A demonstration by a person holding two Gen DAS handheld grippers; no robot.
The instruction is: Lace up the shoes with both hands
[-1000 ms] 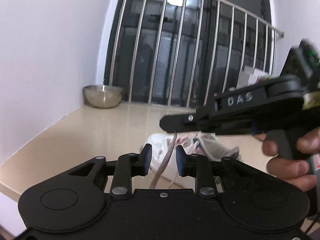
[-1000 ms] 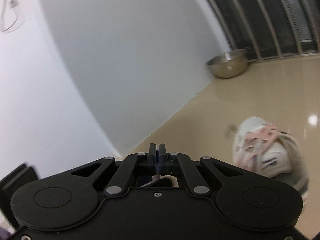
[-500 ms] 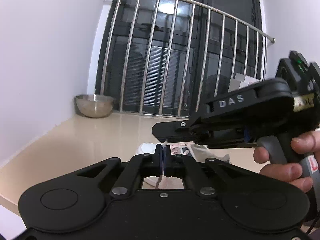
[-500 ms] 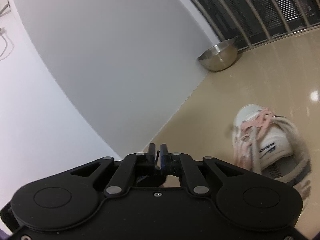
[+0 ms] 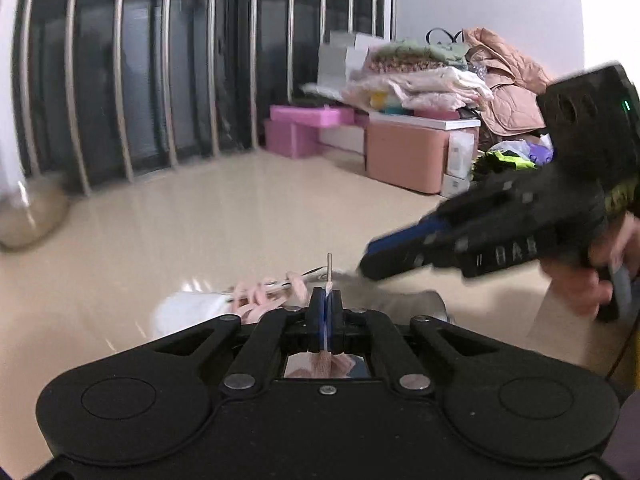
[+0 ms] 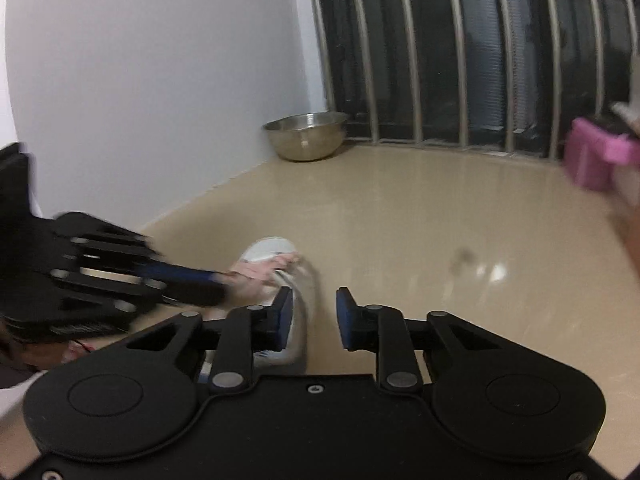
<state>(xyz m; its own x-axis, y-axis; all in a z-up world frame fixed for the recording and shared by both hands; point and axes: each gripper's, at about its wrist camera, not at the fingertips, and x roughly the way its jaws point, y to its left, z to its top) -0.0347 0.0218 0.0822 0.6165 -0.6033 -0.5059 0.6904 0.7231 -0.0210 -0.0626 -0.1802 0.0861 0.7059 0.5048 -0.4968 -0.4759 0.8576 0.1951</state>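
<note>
A: Nearest item first. What does the left gripper [image 5: 325, 300] hold?

B: Its blue pads are pressed flat together on the pink lace [image 5: 329, 280]. The stiff tip of the lace stands upright above the pads; flat woven tape runs below them.

A: And the right gripper [image 6: 313, 312]?

B: Its jaws have just been opening and stand narrowly apart. Nothing is between them; the lace has passed to the left side.

A: Location of the shoe [image 6: 276, 264]?

B: On the glossy beige floor [image 6: 420, 220], just beyond both grippers, toe pointing towards the wall. White upper, rounded toe, pink lacing crossing the tongue. It is blurred, so the eyelets cannot be counted.

A: Step in hand?

B: My judgement: a handover, mid-lacing. The next move calls for drawing the lace taut with the left, then aiming the rigid tip at an eyelet while the right steadies the shoe.

A: Further back?

B: A round steel bowl [image 6: 306, 136] at the wall, then vertical metal bars [image 6: 460, 52] before dark glass.
</note>
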